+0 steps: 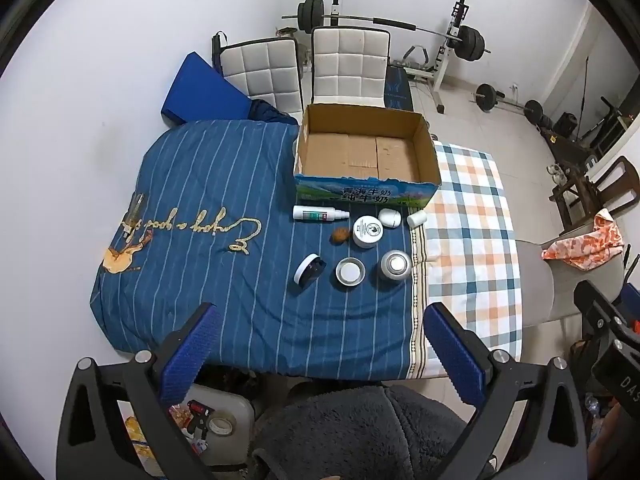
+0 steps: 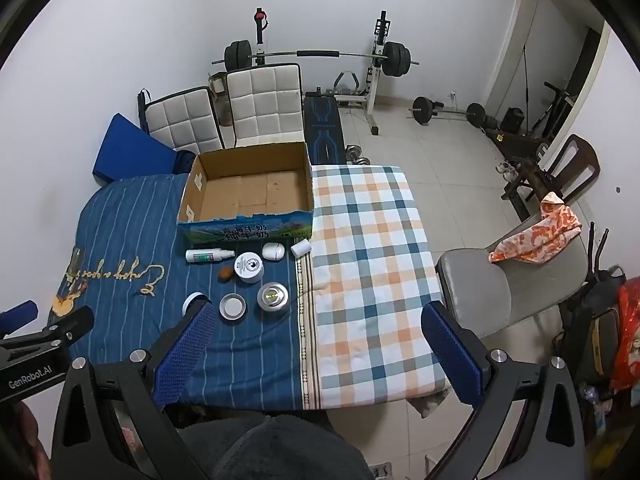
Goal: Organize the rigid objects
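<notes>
Even cool indoor light, soft shadows, sharp focus, heavy fisheye bending, dark corners

A cardboard box (image 1: 366, 152) sits on the table (image 1: 200, 200) at its far side, with 2 chairs (image 1: 348, 66) behind it. Just before the box lies a row — a spray bottle (image 1: 320, 213) on its side at the left, then a small jar (image 1: 389, 218) and a small bottle (image 1: 416, 219). A wide jar (image 1: 367, 232) stands nearer, a nut (image 1: 340, 235) just left of it. Nearest come 3 more — a tilted jar (image 1: 309, 270), a tin (image 1: 350, 273), a can (image 1: 395, 265), left to right.
</notes>
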The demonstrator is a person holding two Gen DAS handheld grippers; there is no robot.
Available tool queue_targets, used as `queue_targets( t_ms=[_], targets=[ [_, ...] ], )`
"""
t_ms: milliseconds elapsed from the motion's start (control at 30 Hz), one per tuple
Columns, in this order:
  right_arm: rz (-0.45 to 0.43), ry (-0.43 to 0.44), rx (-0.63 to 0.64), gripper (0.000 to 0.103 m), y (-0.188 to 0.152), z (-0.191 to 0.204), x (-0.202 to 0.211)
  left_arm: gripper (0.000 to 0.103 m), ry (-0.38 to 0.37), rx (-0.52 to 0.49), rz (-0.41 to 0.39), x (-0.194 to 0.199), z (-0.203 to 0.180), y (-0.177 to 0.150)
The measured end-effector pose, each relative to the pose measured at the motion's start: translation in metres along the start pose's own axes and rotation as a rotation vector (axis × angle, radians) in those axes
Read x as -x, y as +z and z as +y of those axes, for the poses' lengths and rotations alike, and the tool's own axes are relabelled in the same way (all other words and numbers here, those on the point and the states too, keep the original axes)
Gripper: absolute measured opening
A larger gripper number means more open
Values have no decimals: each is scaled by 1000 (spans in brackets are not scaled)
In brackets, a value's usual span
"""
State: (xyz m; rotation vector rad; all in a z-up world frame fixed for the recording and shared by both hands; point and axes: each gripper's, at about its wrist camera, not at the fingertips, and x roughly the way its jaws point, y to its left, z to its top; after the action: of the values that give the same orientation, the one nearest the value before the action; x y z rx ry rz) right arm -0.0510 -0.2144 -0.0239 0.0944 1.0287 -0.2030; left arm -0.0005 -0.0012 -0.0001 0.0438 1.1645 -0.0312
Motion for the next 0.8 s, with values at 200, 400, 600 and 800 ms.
queue_targets(
  t_ms=[200, 400, 600, 800],
  targets=[
    [0, -9, 7, 103, -6, -6, 5, 103, -21, 6, 6, 3, 0, -3],
    [17, -11, 12, 103, -3, 0, -4, 103, -27, 7, 10, 5, 0, -6],
    [9, -12, 5, 103, -6, -2, -3, 103, -32, 15, 1, 6, -1, -11],
    [3, -10, 3, 103, -9, -6, 1, 103, -42, 18, 3, 7, -2, -11]
  ],
)
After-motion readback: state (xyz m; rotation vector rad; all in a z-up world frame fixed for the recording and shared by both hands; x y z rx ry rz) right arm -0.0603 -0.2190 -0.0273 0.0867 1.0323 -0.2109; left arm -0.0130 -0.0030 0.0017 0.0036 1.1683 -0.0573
